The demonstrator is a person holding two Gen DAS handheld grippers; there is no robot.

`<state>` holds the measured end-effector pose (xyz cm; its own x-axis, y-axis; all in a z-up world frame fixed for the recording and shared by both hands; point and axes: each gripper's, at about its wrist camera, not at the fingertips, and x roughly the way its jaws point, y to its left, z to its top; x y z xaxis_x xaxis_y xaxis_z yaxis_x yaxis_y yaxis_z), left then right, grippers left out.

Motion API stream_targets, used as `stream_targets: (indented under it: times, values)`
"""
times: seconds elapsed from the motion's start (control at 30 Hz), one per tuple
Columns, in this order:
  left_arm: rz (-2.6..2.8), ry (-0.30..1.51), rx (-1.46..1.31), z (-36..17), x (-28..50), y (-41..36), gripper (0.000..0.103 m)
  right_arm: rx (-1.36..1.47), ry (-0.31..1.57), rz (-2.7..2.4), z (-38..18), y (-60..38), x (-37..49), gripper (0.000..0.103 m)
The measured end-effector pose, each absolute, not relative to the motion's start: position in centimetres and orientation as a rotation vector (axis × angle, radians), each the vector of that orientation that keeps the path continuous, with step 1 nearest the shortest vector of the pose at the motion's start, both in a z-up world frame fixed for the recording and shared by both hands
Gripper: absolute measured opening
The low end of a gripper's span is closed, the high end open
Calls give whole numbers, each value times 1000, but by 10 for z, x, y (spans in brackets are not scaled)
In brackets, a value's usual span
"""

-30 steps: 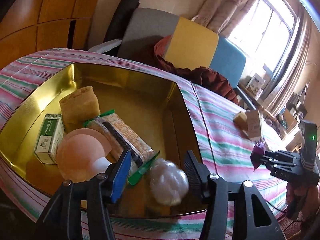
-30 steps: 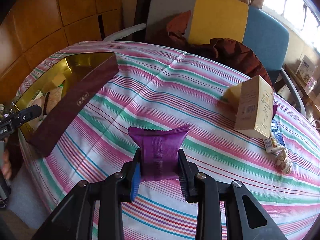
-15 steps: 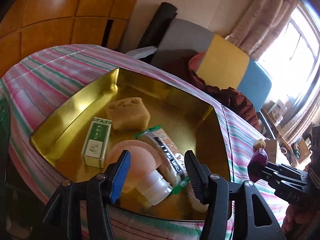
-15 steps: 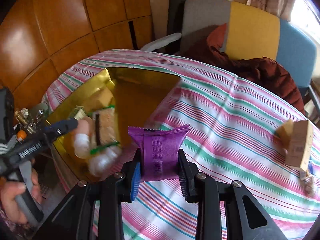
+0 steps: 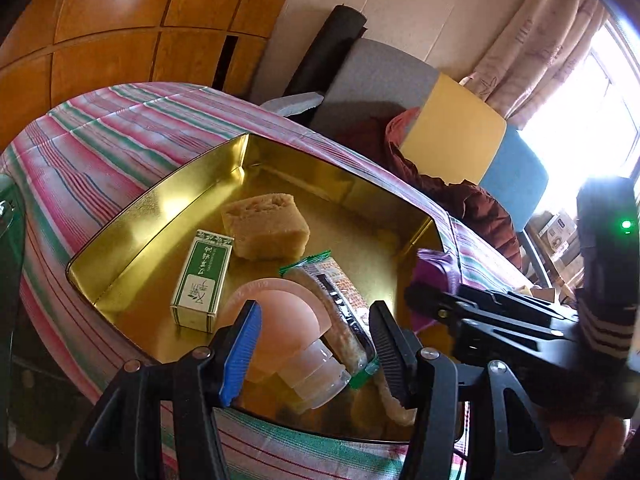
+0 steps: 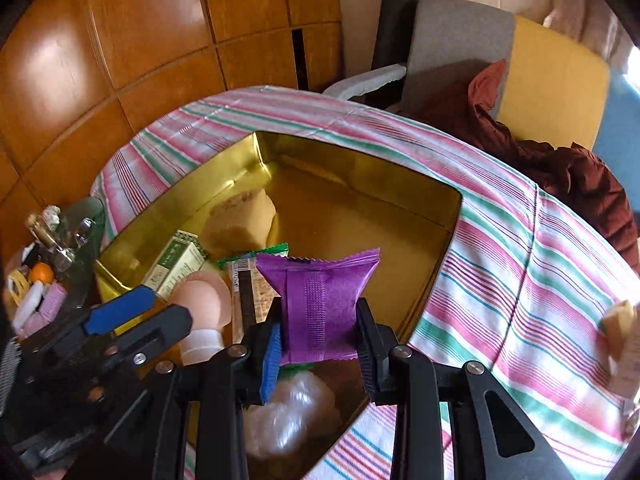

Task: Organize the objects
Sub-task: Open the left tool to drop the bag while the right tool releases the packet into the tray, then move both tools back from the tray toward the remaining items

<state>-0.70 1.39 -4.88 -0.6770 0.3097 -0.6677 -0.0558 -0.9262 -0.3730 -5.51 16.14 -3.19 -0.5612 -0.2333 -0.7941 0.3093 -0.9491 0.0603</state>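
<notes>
Right gripper point(image 6: 318, 338) is clamped on the purple packet point(image 6: 320, 300), hanging over the gold tin point(image 6: 360, 160). Left gripper point(image 5: 314, 344) is spread wide, holding nothing, above the pink cup point(image 5: 280, 320) at the tin's 6 o'clock edge.

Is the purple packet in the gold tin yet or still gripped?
Gripped. The right gripper pinches the purple packet over the gold tin; it has not been released.

Wood-panel wall point(image 5: 112, 28); sunlit window point(image 5: 600, 100) w/ curtain point(image 5: 536, 36).
</notes>
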Motion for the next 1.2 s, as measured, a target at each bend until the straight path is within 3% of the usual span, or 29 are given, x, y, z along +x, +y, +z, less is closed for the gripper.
stream_targets:
  times: [0.27,0.33,0.6,1.2]
  values:
    - [2653,-490,-1170,-51,-6,16,56,1306,221,-2529,-49,152,-68,36]
    - [2652,-492,-1165,-51,-5,16,56,1306,226,-2543,-50,152,-68,49]
    - [2649,-478,-1177,-53,-5,19,56,1251,209,-2612,-40,164,-54,61]
    - [2559,-297,-1079,-45,12,57,56,1307,232,-2763,-27,242,-21,65]
